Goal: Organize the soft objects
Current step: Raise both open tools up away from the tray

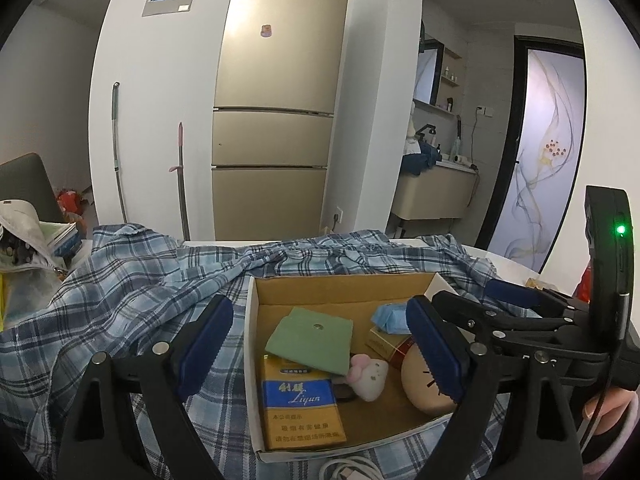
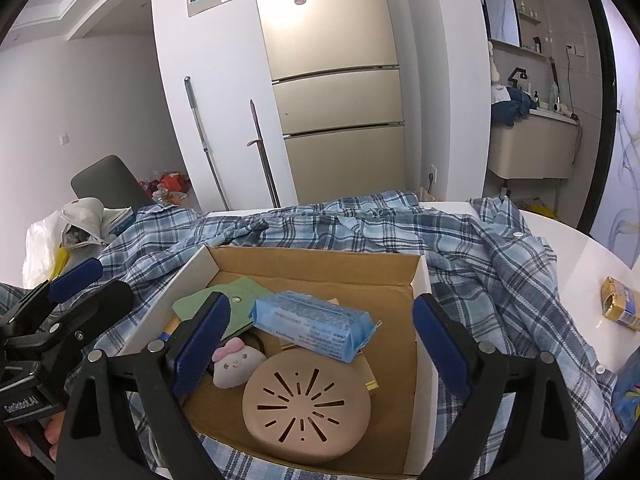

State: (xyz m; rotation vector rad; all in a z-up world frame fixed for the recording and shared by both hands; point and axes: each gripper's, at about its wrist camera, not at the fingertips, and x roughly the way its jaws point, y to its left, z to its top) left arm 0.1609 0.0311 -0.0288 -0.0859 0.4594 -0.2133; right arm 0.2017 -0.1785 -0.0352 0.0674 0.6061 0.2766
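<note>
An open cardboard box [image 1: 252, 320] [image 2: 418, 280] sits on a blue plaid shirt [image 1: 132, 280] [image 2: 488, 256] spread over the table. Inside lie a green pouch [image 1: 310, 338] [image 2: 244, 300], a blue tissue pack [image 2: 316, 324] [image 1: 386, 314], a small white-and-pink plush [image 1: 368, 376] [image 2: 236, 364], a beige round pad [image 2: 308, 408] [image 1: 420, 384] and a yellow-blue carton [image 1: 300, 408]. My left gripper [image 1: 320, 350] [image 2: 92, 286] hovers open over the box's left side. My right gripper [image 2: 320, 344] [image 1: 476, 296] stands open over its right side. Neither one holds anything.
A small yellow pack [image 2: 620, 300] and a blue packet [image 2: 628, 396] lie on the white table [image 2: 580, 248] at the right. A white cable [image 1: 352, 470] lies in front of the box. A bag and books [image 1: 36, 236] crowd the left. A fridge [image 1: 276, 120] stands behind.
</note>
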